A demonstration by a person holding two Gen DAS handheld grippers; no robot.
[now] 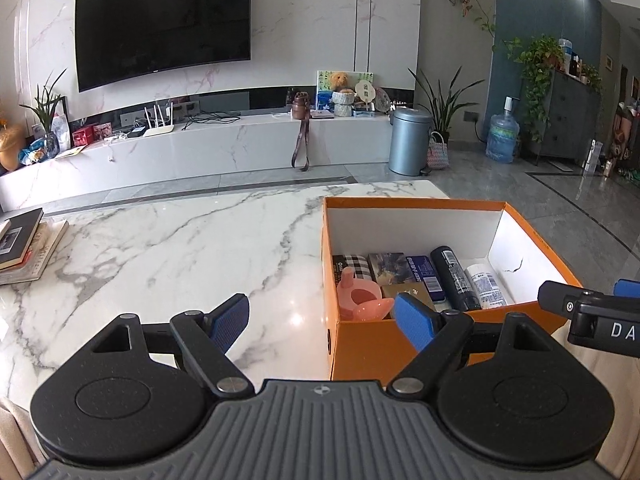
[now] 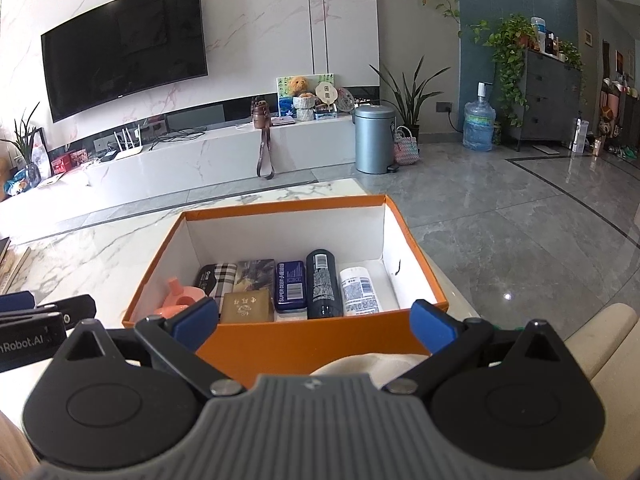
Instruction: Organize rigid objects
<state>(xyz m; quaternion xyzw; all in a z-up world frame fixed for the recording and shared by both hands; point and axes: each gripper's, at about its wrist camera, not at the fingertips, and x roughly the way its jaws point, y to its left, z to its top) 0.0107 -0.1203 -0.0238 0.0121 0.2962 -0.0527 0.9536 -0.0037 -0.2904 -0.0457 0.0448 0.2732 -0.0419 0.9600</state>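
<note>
An orange box stands on the marble table, holding a row of items: a pink funnel-like piece, a plaid case, a gold box, a blue tin, a dark bottle and a white bottle. My left gripper is open, straddling the box's near left corner with nothing held. In front of the box's near wall my right gripper is open and empty. Each gripper shows at the edge of the other's view.
A stack of books lies at the table's left edge. Beyond the table are a TV bench, a grey bin and a water jug on the tiled floor. A beige cushion sits at near right.
</note>
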